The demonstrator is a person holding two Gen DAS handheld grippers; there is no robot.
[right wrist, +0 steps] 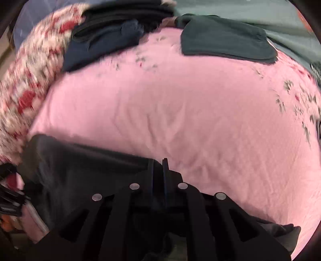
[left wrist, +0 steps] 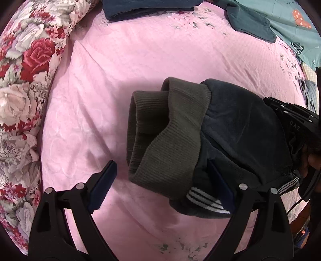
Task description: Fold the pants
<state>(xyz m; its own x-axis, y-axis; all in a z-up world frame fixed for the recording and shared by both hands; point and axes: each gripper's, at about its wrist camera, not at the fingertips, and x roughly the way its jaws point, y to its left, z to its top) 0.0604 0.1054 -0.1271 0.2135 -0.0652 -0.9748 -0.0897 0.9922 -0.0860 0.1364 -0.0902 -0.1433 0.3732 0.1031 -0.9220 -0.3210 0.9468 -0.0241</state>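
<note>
Dark navy fleece pants (left wrist: 240,124) lie bunched on the pink bedsheet (left wrist: 120,70), their olive ribbed cuffs (left wrist: 170,130) doubled over on top and white stripes (left wrist: 204,198) showing at the near edge. My left gripper (left wrist: 162,186) is open. Its left finger is clear of the cloth and its right finger lies against the fold's underside. The right gripper's black housing (left wrist: 293,120) sits at the bundle's right edge. In the right wrist view the right gripper (right wrist: 158,166) is shut on the edge of the pants (right wrist: 80,164), and dark cloth spreads left and beneath it.
A rolled floral quilt (left wrist: 26,80) borders the bed's left side. Folded dark blue garments (left wrist: 148,8) and a dark green one (left wrist: 250,22) lie at the far edge, beside a teal printed sheet (left wrist: 297,24). Bare pink sheet (right wrist: 180,110) stretches ahead of the right gripper.
</note>
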